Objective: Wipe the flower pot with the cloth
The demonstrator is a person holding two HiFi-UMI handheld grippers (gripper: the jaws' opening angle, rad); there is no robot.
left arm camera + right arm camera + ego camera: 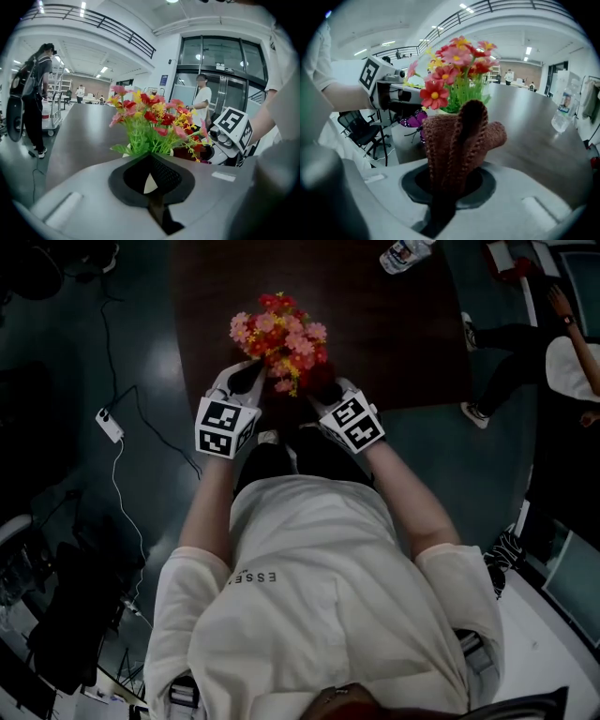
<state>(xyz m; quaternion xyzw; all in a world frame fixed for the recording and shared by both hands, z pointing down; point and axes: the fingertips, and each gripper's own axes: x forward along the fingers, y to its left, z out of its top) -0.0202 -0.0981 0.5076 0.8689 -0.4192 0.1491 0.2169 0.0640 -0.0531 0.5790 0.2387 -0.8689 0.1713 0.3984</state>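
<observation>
A bunch of red, pink and yellow artificial flowers (277, 332) stands in a white flower pot (407, 137) with a purple butterfly print, near the front edge of a dark table (403, 343). In the head view the blooms hide the pot. My left gripper (150, 163) is at the pot's left side, jaws shut, with a white sliver of the pot's rim between them. My right gripper (457, 157) is shut on a brown knitted cloth (461, 136), held close to the pot's right side. Each gripper shows in the other's view: the left gripper (393, 96), the right gripper (221, 141).
A water bottle (405, 253) lies at the table's far side. A seated person (562, 357) is to the right. A power strip with its cable (110, 425) lies on the floor at left. People stand in the hall (33, 93), and an office chair (361, 129) is nearby.
</observation>
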